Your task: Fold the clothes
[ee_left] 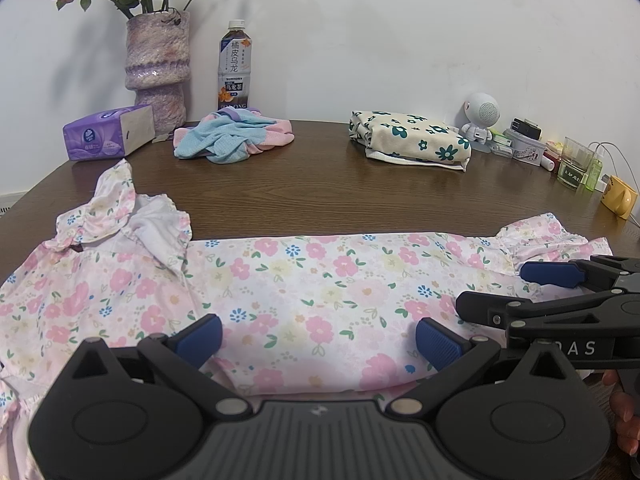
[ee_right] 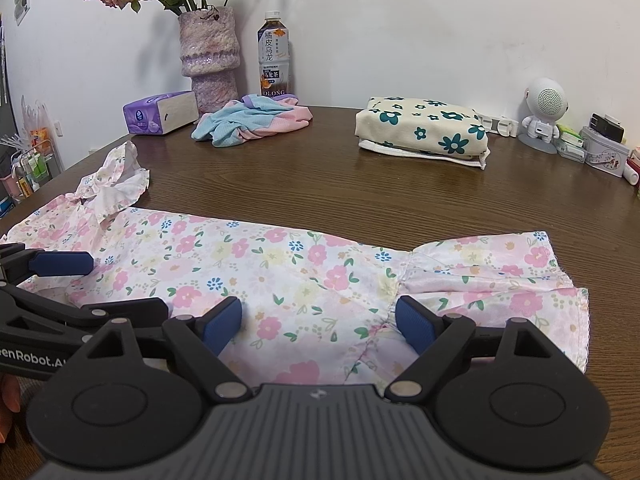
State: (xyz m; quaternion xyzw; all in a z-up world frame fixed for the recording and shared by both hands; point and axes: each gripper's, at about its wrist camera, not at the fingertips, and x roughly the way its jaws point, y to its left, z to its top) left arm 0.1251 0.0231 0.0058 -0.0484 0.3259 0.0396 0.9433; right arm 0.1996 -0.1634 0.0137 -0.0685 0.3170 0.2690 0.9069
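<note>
Far left on the dark wood-grain bench (ee_left: pixel 320 176): a soft purple tissue pack (ee_left: pixel 108 132), its paper end facing out. Just behind it, a lumpy, glittery lilac vase (ee_left: pixel 158 68) with a waisted neck, holding dried pink roses cut off by the top edge. Beside that, a clear plastic tea bottle (ee_left: pixel 235 66) with a white cap, its base hidden by a crumpled mesh garment (ee_left: pixel 232 138) in blue, pink and purple.

Spread across the near edge of the bench: the floral dress (ee_left: pixel 280 292), thin and smooth, printed with pink, yellow and blue blossoms, folded into a long band. Ruffled collar and sleeve bunched at its left end, gathered skirt hem at its right; near edge hidden under both tools.

Left gripper (ee_left: pixel 319 338) spread wide over the middle of the dress, ribbed blue pads apart, nothing pinched. Right gripper (ee_right: pixel 319 324) likewise spread wide over the skirt seam, pads low over the cloth; contact hard to judge.

Further right at the back: a neatly folded cream cloth (ee_left: pixel 412 138) with dark teal flowers, a white hem showing beneath. Then a round-headed white robot speaker (ee_left: pixel 480 116), small tins and boxes too small to read, a glass (ee_left: pixel 576 164), a yellow mug (ee_left: pixel 620 198) partly cut off.
</note>
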